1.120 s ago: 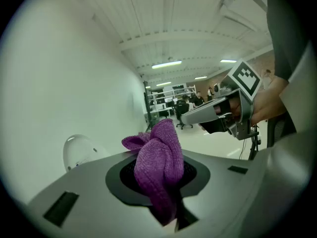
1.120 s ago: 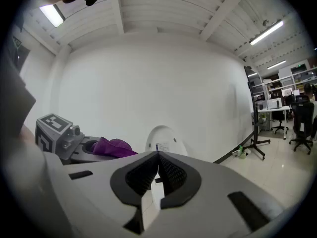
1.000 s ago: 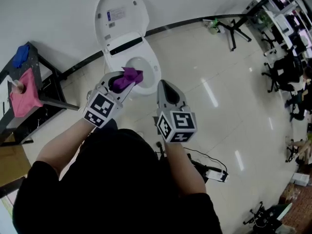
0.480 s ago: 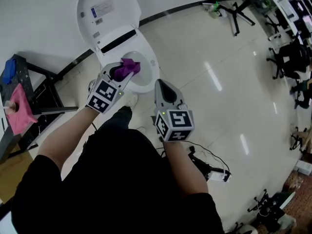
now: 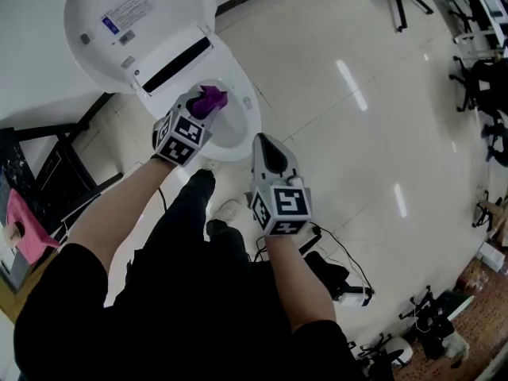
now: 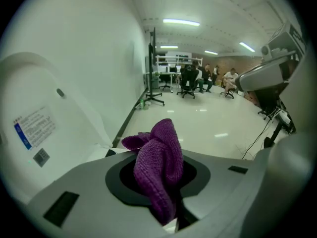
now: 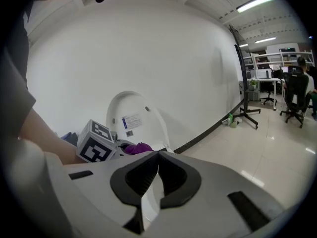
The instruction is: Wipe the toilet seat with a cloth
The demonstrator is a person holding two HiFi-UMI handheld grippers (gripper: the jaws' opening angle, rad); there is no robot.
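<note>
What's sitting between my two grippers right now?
In the head view, only the front right rim of the toilet seat shows between the left gripper, shut on the purple cloth, and the right gripper.

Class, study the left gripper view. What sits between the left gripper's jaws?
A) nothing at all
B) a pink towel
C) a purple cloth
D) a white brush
C: the purple cloth is bunched up and clamped between the jaws of the left gripper, with its folds poking out past them.
</note>
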